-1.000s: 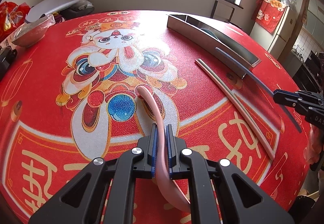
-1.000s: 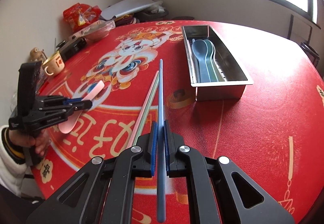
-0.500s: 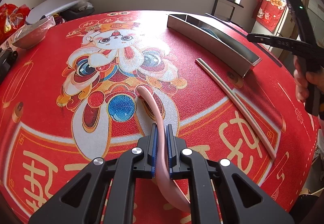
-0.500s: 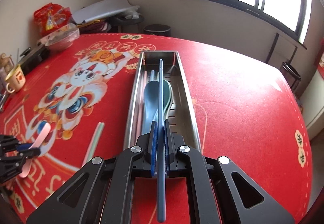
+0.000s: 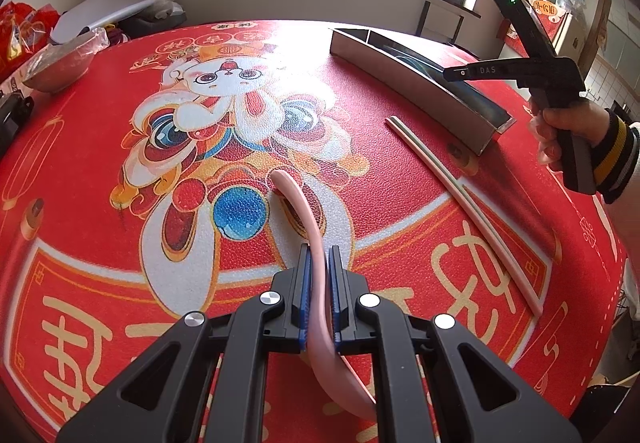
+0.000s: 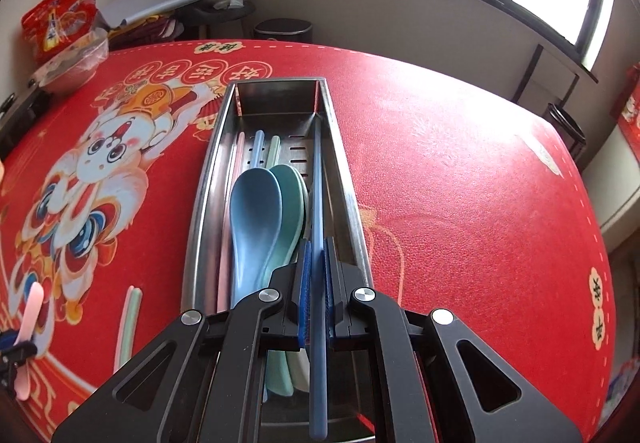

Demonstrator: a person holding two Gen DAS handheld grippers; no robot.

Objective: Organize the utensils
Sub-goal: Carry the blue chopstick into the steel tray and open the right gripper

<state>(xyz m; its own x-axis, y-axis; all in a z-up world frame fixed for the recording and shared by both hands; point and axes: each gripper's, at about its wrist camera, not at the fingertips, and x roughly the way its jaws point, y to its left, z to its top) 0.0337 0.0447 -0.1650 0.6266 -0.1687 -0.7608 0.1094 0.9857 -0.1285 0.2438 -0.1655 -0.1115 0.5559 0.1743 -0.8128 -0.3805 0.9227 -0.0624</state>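
Note:
My left gripper (image 5: 319, 263) is shut on a pink spoon (image 5: 304, 211), whose handle tip rests on the red tablecloth. My right gripper (image 6: 318, 255) is shut on a blue chopstick (image 6: 317, 179) and hovers over the near end of the steel utensil tray (image 6: 208, 183). The chopstick points along the tray's right side. Inside the tray lie a blue spoon (image 6: 254, 211), a green spoon (image 6: 292, 203) and pink chopsticks (image 6: 232, 179). A pair of pale green chopsticks (image 5: 468, 203) lies on the cloth beside the tray (image 5: 416, 83). From the left wrist view, the right gripper (image 5: 448, 73) hangs above the tray.
The round table carries a red cloth with a cartoon lion print (image 5: 224, 115). A wrapped metal bowl (image 5: 60, 63) and red snack bags (image 6: 56, 23) sit at the far left edge. A mug and dark objects stand by the left rim. A bin (image 6: 284, 29) stands behind the table.
My right gripper has swung with the blue chopstick from over the cloth to above the tray and lined up with it. The left gripper and pink spoon stayed still.

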